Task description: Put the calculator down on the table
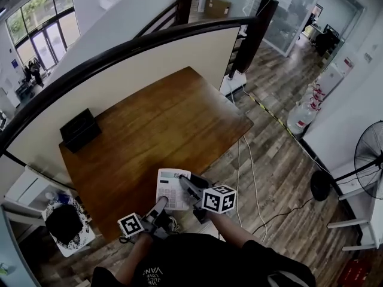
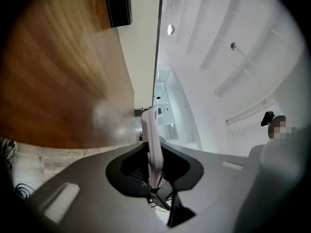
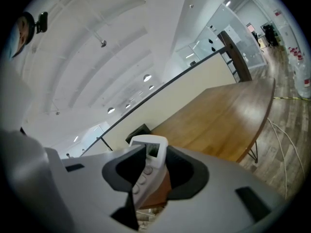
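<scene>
A white calculator (image 1: 172, 187) hangs over the near edge of the brown wooden table (image 1: 167, 118), gripped from both sides. My left gripper (image 1: 161, 202) is shut on its lower left edge; in the left gripper view the calculator (image 2: 152, 140) shows edge-on between the jaws. My right gripper (image 1: 185, 186) is shut on its right side; in the right gripper view the calculator (image 3: 147, 160) sits between the jaws with its display and keys visible. Beyond it the table (image 3: 228, 113) stretches away.
A black box (image 1: 79, 130) stands at the table's far left corner against a cream partition wall (image 1: 149, 64). A white side cabinet (image 1: 36, 202) is left of the table. Cables (image 1: 248, 172) trail on the floor to the right, near a standing fan (image 1: 368, 154).
</scene>
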The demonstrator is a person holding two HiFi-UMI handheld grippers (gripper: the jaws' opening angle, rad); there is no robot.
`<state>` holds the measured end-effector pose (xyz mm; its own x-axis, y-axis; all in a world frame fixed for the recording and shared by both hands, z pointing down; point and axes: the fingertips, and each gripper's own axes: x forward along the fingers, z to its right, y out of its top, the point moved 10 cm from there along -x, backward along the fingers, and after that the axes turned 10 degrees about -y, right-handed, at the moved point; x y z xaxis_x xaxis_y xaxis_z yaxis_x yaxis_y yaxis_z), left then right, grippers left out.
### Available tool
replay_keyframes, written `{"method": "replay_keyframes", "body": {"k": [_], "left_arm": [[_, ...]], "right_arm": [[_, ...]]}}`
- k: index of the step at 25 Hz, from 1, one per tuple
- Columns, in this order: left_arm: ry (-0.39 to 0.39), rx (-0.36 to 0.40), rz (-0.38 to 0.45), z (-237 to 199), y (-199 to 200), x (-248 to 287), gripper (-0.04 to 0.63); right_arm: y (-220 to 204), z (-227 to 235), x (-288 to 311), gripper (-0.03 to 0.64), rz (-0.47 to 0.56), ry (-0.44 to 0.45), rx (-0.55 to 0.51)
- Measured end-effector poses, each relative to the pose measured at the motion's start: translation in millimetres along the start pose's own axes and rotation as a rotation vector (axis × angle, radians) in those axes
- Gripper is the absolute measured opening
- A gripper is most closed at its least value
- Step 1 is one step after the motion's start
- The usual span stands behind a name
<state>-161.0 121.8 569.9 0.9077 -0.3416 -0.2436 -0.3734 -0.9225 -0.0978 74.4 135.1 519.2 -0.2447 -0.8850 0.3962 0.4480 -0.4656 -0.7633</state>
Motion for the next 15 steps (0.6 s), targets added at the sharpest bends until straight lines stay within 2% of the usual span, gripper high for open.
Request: {"method": "replay_keyframes", "body": {"k": [8, 15], "left_arm": [[-0.017, -0.025, 0.005, -11.7, 43.7, 16.9, 0.067], [0.003, -0.022, 0.082, -20.8, 66.4, 35.5, 0.066]], "right_arm": [[18.6, 2.3, 40.9, 0.112, 0.014, -0.012, 0.017], [39.6, 13.3, 77.0, 0.112, -0.026, 0.017, 0.008]]}}
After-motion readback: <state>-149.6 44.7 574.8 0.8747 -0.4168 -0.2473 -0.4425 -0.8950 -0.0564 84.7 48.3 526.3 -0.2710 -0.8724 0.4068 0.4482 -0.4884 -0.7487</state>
